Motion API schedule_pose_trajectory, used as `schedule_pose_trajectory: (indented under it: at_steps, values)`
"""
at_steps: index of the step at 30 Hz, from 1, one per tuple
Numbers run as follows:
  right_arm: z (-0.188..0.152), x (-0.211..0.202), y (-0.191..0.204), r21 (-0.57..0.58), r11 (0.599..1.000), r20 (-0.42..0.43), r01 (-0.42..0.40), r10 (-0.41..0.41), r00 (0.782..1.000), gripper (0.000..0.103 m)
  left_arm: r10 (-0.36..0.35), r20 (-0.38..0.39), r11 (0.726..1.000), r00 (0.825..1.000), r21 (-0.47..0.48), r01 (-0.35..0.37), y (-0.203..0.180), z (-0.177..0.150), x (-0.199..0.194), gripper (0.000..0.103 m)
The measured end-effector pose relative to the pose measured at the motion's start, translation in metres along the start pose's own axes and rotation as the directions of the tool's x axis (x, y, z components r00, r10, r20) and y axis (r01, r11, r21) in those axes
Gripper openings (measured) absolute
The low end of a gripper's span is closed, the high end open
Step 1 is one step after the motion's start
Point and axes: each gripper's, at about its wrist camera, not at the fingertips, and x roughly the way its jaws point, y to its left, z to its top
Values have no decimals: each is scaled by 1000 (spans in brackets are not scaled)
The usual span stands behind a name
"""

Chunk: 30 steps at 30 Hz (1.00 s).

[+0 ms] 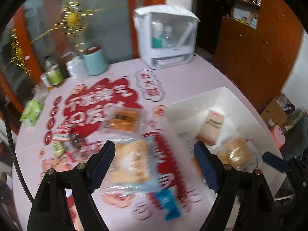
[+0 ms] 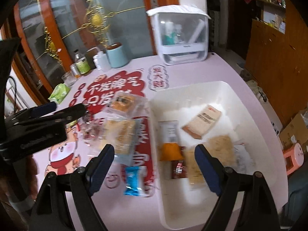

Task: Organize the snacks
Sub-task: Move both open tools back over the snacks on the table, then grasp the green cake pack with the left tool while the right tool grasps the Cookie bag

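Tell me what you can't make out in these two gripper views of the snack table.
- Left wrist view: print on the large snack packet is lost to motion blur.
- Right wrist view: the white bin has its near end cut off by the right gripper.
- Both views: bottle labels are too small to read.

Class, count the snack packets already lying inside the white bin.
5, perhaps more hidden: beige box at back, orange-ended packet left, brown one below, pale bar centre, crumbly pack right.
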Motion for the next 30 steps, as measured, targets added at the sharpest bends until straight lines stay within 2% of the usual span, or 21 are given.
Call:
schedule_pose_trajectory:
  at_steps: [8, 16, 21, 25, 28, 30]
  values:
    - [18, 10, 77, -71, 997, -10, -39, 38, 999, 86, 138, 2, 985, 990, -102, -137, 121, -26, -47, 85]
    - [64, 56, 148, -124, 990, -46, -71, 66, 997, 86, 252, -21, 954, 967, -164, -252, 217, -45, -45, 86]
    - [100, 110, 188, -150, 981, -78, -121, 110, 991, 86, 303, -58, 927, 951, -214, -308, 265, -45, -12, 86]
    - [119, 173, 212, -138, 980, -131, -143, 125, 983, 86, 303, -120, 890, 945, -318, -326, 301, -46, 37, 86]
    - [126, 225, 227, -91, 980, -210, -177, 155, 965, 86, 286, -166, 866, 944, -376, -329, 317, -52, 73, 86]
    - [127, 258, 237, -54, 977, -270, -208, 186, 945, 86, 283, -185, 851, 941, -404, -335, 323, -56, 92, 86]
